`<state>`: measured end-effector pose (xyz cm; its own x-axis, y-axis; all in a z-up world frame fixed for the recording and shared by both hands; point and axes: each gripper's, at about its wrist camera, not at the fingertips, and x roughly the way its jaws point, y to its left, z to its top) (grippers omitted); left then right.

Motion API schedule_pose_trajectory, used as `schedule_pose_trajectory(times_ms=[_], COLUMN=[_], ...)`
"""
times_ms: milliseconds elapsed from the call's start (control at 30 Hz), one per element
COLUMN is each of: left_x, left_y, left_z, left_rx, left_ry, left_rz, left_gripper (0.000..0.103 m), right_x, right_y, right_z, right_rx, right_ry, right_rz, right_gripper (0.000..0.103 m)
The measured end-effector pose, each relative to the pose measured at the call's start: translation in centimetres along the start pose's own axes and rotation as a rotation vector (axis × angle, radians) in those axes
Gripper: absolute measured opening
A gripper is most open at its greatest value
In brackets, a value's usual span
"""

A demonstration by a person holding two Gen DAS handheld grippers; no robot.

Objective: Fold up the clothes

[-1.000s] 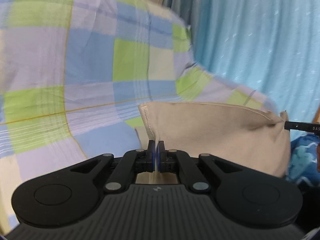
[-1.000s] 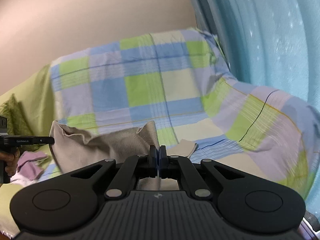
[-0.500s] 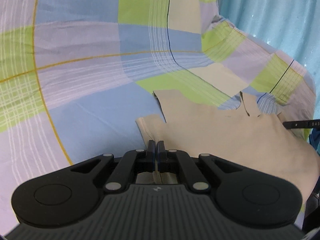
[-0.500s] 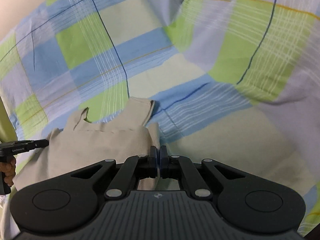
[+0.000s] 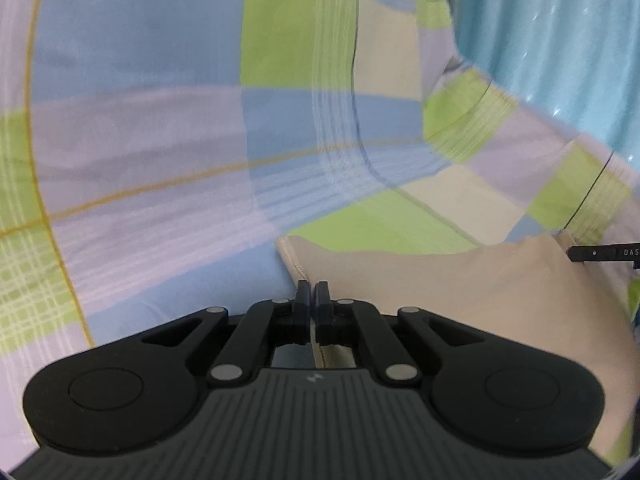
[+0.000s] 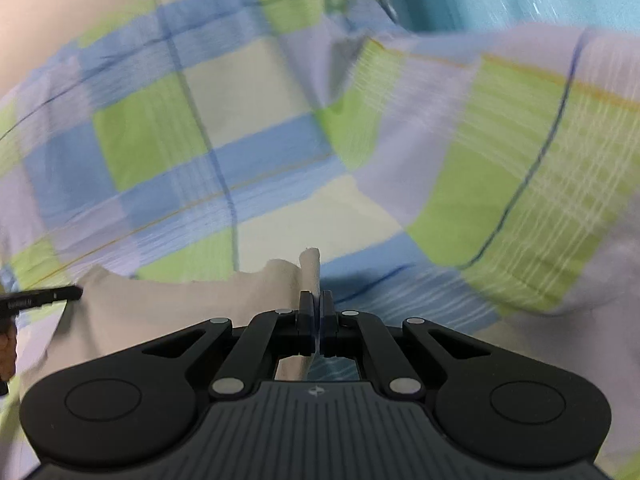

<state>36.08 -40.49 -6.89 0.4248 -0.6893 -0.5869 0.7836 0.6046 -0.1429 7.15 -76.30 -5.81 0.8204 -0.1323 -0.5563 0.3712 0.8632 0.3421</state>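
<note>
So you have the beige garment (image 5: 460, 300) pinched at two points along one edge, and that is why it spans between your hands rather than lying in a heap: your left gripper (image 5: 311, 292) is closed tight on the stitched hem at the cloth's left corner, and your right gripper (image 6: 315, 302) is closed just as tight on a narrow strip of the same fabric that stands up past its tips. Held like this, the edge stays taut enough to be laid down straight (a slack edge would likely wrinkle under the fold). The garment sits low over the checked bedsheet (image 5: 160, 160), its far edge resting on or just above a green square; whether it fully touches there I cannot tell. Ahead of both grippers the sheet lies flat and bare, which gives you open room to draw the cloth forward and spread it. Mind the right side, where the sheet rises into a bulging ridge just in front of the turquoise curtain (image 5: 560, 40), and the left, where your own left hand (image 6: 7, 348) and gripper bound the fabric. The right wrist view is blurred, so fine detail is uncertain.
</note>
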Motion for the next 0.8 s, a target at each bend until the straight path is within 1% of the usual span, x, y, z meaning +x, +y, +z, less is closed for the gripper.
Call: schedule_pose_trajectory(times_ms=[67,100,167,200,267,333,367,400,433,467,500,567,600,667,733,800], left_x=[0.6,0.7,0.8,0.9,1.0,0.3,-0.1,-0.9,-1.6,-2.3,-3.5,-5.4,-5.9,-7.4,-8.6,-9.2], left_y=[0.3,0.4,0.8,0.8,1.0,0.8,0.8,0.3,-0.1,-0.6,-1.2,-2.9,-3.8,-6.2,-8.0,-9.3], left_z=[-0.3,-0.6,-1.0,-1.2,-1.1,-0.6,-0.4,-0.2,0.0,0.2,0.4,0.3,0.2,-0.6,-2.4,-4.9], left_rx=[-0.003,-0.004,-0.008,-0.007,-0.020,-0.007,-0.001,0.029,0.059,0.090,0.099,0.138,0.167,0.226,0.253,0.306], left_ry=[0.008,0.010,0.014,0.028,0.041,0.052,0.057,0.058,0.059,0.060,0.051,0.058,0.063,0.078,0.095,0.131], left_rz=[0.010,0.008,0.005,0.005,0.009,0.058,0.083,0.102,0.122,0.141,0.135,0.093,0.084,0.047,-0.003,-0.011], left_gripper=[0.000,0.000,0.000,0.001,0.004,0.017,0.019,0.018,0.018,0.018,0.018,0.019,0.020,0.021,0.023,0.025], right_x=[1.2,1.5,1.4,1.2,1.6,1.8,1.5,0.9,0.1,-0.9,-2.3,-5.2,-6.7,-9.5,-10.8,-11.6], right_y=[-0.3,-0.4,-0.2,0.0,0.3,0.3,0.2,0.2,0.2,0.4,0.8,1.9,2.6,4.5,6.7,8.7], right_z=[-0.2,-0.3,-0.3,-0.3,-0.3,-0.1,0.0,0.1,0.1,0.1,0.0,-0.4,-1.0,-2.8,-5.7,-8.6], right_rx=[0.011,0.001,-0.018,-0.032,-0.060,-0.067,-0.062,-0.056,-0.050,-0.044,-0.037,-0.022,-0.020,-0.022,-0.073,-0.130], right_ry=[0.043,0.050,0.031,0.023,0.044,0.062,0.060,0.052,0.042,0.033,0.017,-0.021,-0.033,-0.042,0.002,0.057], right_rz=[-0.023,-0.032,-0.035,-0.039,-0.057,-0.085,-0.103,-0.128,-0.150,-0.156,-0.141,-0.096,-0.066,-0.002,0.051,0.114], right_gripper=[0.001,0.001,0.001,0.001,0.001,0.007,0.009,0.017,0.020,0.020,0.020,0.023,0.025,0.025,0.025,0.025])
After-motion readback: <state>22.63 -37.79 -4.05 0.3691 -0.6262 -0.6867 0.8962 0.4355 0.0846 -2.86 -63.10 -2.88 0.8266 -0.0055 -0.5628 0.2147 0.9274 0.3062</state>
